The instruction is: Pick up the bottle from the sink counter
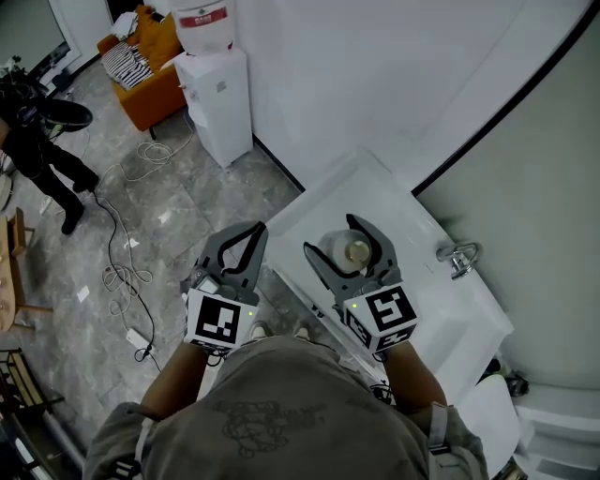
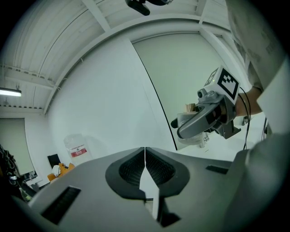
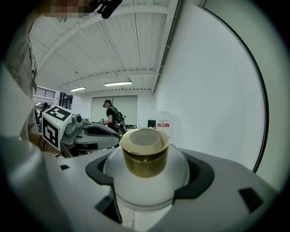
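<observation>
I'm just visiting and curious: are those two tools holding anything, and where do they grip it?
The right tool grips the white bottle around its rounded body, below the gold cap. The left tool is shut and empty.

- I can't read the small print on the red label (image 1: pixel 201 19) of the water jug (image 1: pixel 204 36).
- The cubes on my left gripper (image 1: pixel 254 229) and right gripper (image 1: pixel 328 234) show only black-and-white square patterns.

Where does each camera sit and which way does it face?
Head view: on the person's head, down at the sink counter; shows left gripper, right gripper, forearms.
Left gripper view: on that gripper, toward a white wall along shut jaws; shows the shirt.
Right gripper view: on that gripper, toward the room past the clamped bottle; shows the shirt.
Shared: each gripper view shows the other gripper.
</observation>
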A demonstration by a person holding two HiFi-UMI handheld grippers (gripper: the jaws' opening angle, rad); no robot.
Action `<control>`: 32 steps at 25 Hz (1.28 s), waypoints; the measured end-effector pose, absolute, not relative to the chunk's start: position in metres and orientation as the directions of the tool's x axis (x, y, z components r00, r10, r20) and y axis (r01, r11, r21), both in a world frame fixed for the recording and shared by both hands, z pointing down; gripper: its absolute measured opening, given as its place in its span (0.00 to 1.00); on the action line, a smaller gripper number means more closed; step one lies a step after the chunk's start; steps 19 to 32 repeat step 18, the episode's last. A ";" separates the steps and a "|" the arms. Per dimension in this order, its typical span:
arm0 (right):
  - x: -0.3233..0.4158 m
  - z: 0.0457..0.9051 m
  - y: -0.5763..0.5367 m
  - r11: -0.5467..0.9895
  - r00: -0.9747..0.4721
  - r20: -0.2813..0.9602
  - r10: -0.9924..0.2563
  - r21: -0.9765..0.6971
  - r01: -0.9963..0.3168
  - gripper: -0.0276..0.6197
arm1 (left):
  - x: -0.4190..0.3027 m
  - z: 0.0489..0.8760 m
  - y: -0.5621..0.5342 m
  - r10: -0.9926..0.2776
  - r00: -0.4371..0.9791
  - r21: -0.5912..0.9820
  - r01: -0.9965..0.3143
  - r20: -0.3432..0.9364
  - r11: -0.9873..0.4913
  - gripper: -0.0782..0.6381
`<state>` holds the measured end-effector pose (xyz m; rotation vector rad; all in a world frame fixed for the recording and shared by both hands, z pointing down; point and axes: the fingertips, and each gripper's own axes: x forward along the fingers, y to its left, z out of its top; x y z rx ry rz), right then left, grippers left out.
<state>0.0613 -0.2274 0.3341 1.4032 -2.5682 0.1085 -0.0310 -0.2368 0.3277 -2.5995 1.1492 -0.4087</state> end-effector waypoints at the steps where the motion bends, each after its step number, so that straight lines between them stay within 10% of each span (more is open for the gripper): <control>1: 0.061 0.334 -0.227 0.544 -0.524 0.222 -0.822 0.036 -0.838 0.54 | -0.031 0.328 -0.237 -0.749 0.646 -0.351 -0.674 0.146 -0.650 0.13; 32: 0.062 0.335 -0.226 0.540 -0.522 0.217 -0.825 0.032 -0.841 0.54 | -0.035 0.335 -0.241 -0.746 0.648 -0.252 -0.704 0.154 -0.664 0.13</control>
